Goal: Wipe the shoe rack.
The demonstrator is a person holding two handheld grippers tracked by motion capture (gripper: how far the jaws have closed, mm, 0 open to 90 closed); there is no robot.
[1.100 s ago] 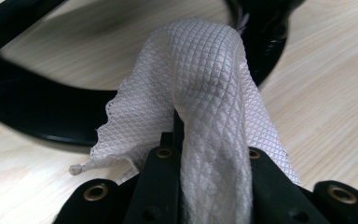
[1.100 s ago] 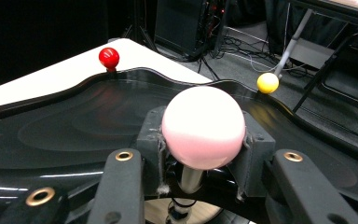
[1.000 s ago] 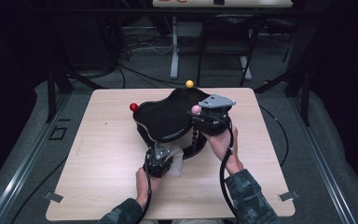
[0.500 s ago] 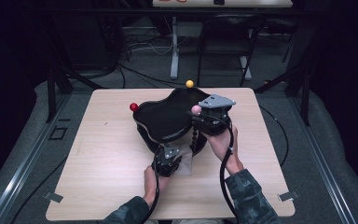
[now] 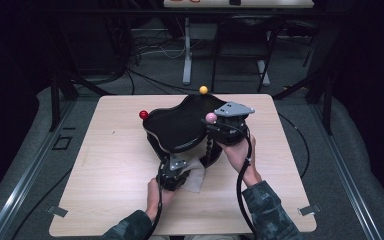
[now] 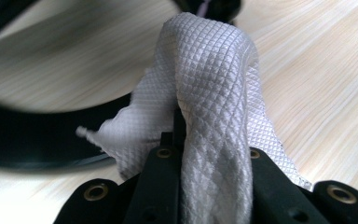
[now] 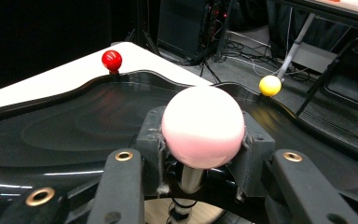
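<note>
- While the left gripper (image 6: pixel 182 140) clamps a white quilted cloth (image 6: pixel 214 102) beside the black tray (image 5: pixel 177 127) on the counter (image 5: pixel 105 165), no writing reads.
- Right gripper (image 7: pixel 200 140) clamped on the tray's pink ball (image 7: pixel 202 126).

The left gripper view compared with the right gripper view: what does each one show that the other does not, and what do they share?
The left gripper view alone shows the white quilted cloth, pinched between the left claw and hanging over the wooden table. The right gripper view alone shows the right claw shut on the pink ball, plus the red ball, the yellow ball and the cables on the floor. Both share the black tray.
</note>
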